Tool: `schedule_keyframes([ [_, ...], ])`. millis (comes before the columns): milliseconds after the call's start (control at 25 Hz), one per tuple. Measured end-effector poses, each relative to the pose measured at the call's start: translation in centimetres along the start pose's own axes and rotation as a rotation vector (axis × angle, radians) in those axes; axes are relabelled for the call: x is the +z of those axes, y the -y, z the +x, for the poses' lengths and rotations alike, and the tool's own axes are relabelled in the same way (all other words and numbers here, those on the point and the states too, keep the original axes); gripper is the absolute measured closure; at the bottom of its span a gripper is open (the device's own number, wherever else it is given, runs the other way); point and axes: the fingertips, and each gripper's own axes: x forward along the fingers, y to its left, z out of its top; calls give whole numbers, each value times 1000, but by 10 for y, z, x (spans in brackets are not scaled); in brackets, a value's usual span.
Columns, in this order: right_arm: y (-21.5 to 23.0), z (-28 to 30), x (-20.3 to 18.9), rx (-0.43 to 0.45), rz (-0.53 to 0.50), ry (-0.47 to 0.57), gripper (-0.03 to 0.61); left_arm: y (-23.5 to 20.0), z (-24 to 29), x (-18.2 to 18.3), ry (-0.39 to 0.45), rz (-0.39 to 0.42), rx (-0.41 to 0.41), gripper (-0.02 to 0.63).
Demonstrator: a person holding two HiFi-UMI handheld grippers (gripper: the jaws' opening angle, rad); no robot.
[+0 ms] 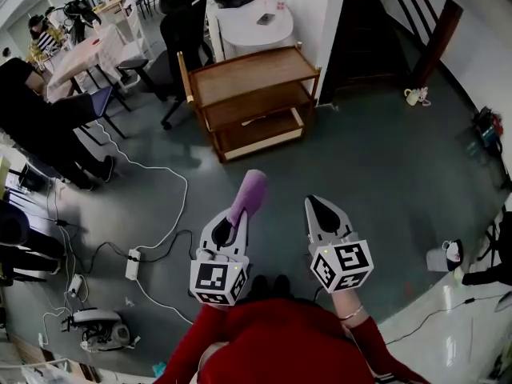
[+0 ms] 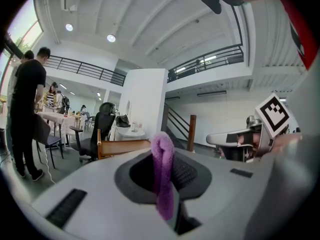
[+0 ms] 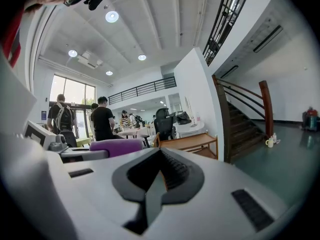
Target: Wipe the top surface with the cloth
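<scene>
Left tongs (image 1: 238,214) clench the cloth (image 1: 250,192); right tongs (image 1: 314,202) clenched empty; open floor (image 1: 368,158) before cart (image 1: 252,74).

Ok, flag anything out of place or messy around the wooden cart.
A white mug stands on the floor by the stairs, and a power strip with loose cables sprawls across the floor left of the cart. The cart's top looks bare.

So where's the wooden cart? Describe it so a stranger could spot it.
Find the dark staircase at the far wall, then the white pillar beside it. Next to that pillar stands a low wooden cart with three open shelves. Its bare brown wood sets it apart from the black office chair and white table nearby.
</scene>
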Motion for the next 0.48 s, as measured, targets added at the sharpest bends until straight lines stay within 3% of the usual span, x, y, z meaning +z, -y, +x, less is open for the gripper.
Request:
schedule_keyframes([
  [200, -1, 3, -3, 15, 17, -12, 567, -5, 1, -4, -10, -11, 0, 561],
  [480, 12, 15, -7, -44, 33, -32, 567, -24, 10, -9, -14, -22, -6, 561],
])
